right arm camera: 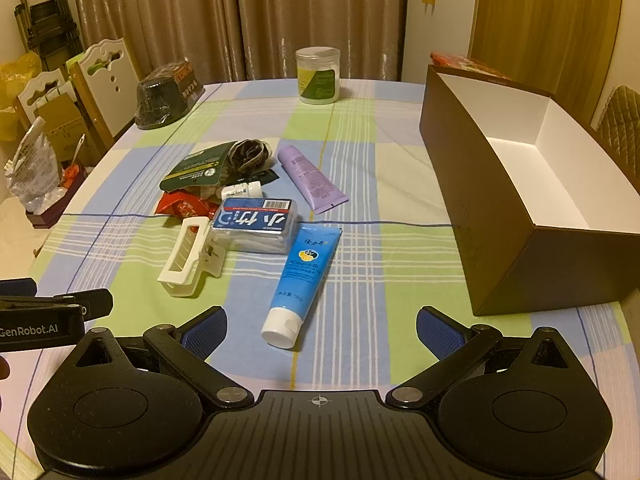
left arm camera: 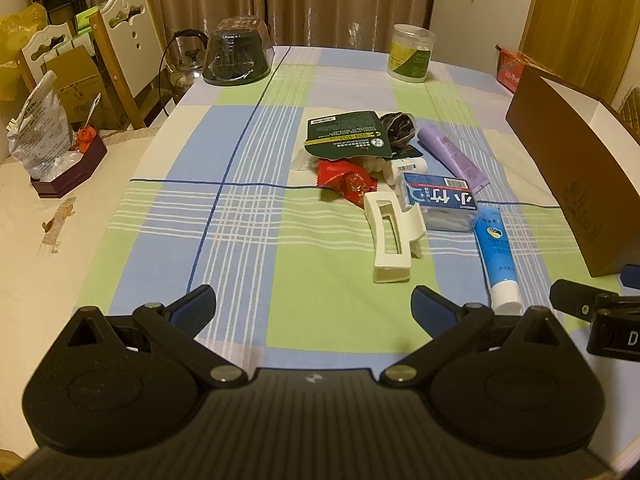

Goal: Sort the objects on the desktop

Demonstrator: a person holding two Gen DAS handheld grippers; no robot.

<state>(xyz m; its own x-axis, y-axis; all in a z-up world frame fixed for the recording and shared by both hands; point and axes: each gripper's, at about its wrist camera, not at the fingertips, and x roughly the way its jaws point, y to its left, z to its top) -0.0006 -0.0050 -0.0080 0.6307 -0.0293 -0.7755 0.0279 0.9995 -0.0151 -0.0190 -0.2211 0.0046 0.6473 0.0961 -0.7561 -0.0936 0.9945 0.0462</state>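
Note:
A pile of small items lies mid-table: a white hair claw (left arm camera: 394,236) (right arm camera: 188,258), a blue tube (left arm camera: 498,256) (right arm camera: 302,276), a blue-labelled clear pack (left arm camera: 440,204) (right arm camera: 256,226), a purple tube (left arm camera: 452,156) (right arm camera: 310,178), a red wrapper (left arm camera: 348,182) (right arm camera: 180,204), a dark green packet (left arm camera: 346,134) (right arm camera: 196,170) and a dark scrunchie (left arm camera: 398,124) (right arm camera: 246,154). An open brown box (right arm camera: 500,208) (left arm camera: 568,176) with a white inside stands at the right. My left gripper (left arm camera: 314,306) is open over bare cloth. My right gripper (right arm camera: 322,330) is open, the blue tube's cap just ahead of it.
A checked cloth (left arm camera: 248,208) covers the table. At the far edge stand a clear jar (left arm camera: 410,58) (right arm camera: 318,76) and a dark domed container (left arm camera: 236,56) (right arm camera: 166,98). Chairs (left arm camera: 128,52) and a purple tray with a bag (left arm camera: 60,160) are at the left.

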